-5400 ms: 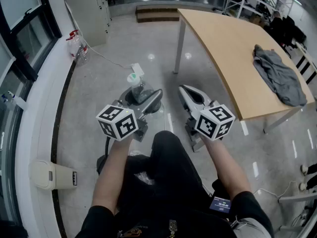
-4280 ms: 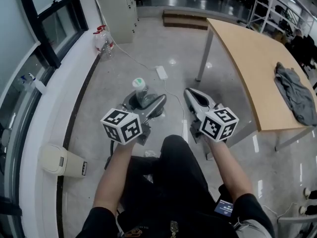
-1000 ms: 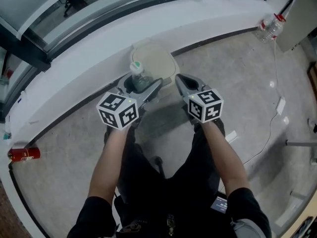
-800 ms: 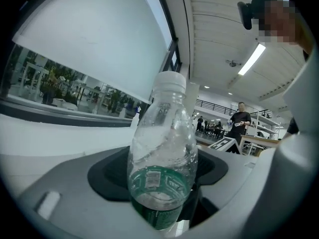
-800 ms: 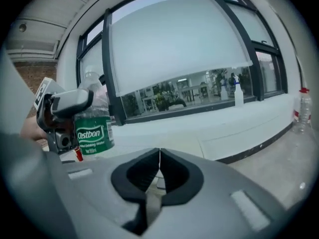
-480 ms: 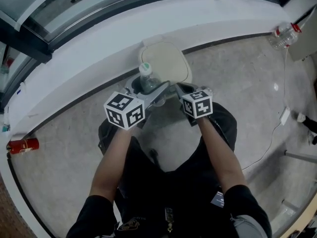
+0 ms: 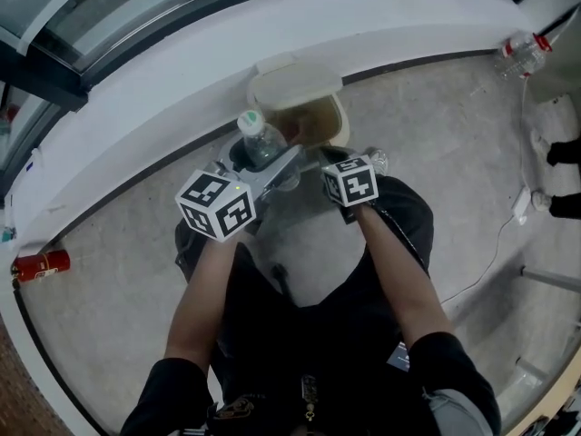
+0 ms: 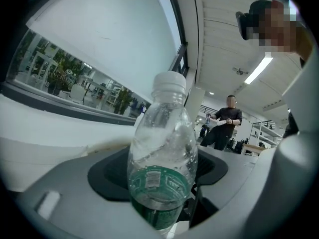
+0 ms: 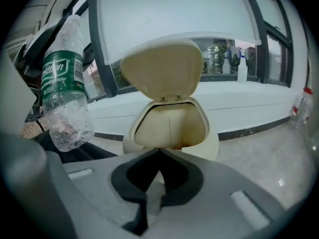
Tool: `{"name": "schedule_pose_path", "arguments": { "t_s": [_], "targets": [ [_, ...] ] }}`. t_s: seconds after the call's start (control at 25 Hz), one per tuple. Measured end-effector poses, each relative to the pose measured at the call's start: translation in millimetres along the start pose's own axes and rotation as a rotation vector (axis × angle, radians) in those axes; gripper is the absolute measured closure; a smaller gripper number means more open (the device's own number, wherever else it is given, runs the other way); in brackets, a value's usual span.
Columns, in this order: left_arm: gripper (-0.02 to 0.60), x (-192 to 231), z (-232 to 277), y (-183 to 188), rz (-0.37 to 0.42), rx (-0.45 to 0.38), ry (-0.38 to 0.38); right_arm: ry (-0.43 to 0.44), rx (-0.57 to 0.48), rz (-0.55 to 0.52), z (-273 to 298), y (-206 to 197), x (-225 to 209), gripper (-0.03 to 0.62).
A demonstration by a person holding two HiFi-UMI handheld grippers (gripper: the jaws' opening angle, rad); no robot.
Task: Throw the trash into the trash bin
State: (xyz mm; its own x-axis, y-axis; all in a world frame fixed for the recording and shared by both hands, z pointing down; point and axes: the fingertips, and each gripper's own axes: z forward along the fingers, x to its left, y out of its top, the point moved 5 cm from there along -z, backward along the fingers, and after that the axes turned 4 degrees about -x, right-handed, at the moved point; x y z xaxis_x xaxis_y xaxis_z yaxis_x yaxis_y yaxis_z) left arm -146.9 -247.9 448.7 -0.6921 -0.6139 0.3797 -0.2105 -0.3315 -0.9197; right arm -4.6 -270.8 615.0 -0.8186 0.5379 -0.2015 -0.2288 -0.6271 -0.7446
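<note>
Left gripper view, bottle (image 8: 160, 153) clamped inside left claw (image 8: 164, 193)

Two hand-held grippers (image 7: 261, 157) (image 7: 334, 159), one green-labelled bottle (image 7: 257, 140), one trash bin (image 7: 295, 83), one red canister (image 7: 41, 263).

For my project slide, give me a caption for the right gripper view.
Shut right gripper faces the cream trash bin, its lid up, a plastic bottle tilted at upper left.

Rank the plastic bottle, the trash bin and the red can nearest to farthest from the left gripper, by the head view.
1. the plastic bottle, held in the left gripper itself.
2. the trash bin, just beyond it, lid up.
3. the red can, far off at the left edge.
</note>
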Motion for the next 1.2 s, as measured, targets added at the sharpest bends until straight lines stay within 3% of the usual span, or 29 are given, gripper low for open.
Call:
{"name": "schedule_pose_path", "arguments": {
  "t_s": [0.44, 0.84, 1.2],
  "targets": [
    [0.238, 9.3, 19.6, 27.5, 0.063, -0.018, 0.019, 0.025, -0.155, 0.047, -35.2, 36.9, -3.2, 0.591],
    [0.238, 40.6, 86.4, 6.9, 0.084, 0.017, 0.013, 0.022, -0.24, 0.079, -56.0, 60.5, -32.4, 0.591],
    [0.23, 68.5, 122.4, -52.6, 0.104, 0.193, 0.045, 0.016, -0.25, 0.092, -58.1, 69.9, -52.1, 0.591]
  ]
}}
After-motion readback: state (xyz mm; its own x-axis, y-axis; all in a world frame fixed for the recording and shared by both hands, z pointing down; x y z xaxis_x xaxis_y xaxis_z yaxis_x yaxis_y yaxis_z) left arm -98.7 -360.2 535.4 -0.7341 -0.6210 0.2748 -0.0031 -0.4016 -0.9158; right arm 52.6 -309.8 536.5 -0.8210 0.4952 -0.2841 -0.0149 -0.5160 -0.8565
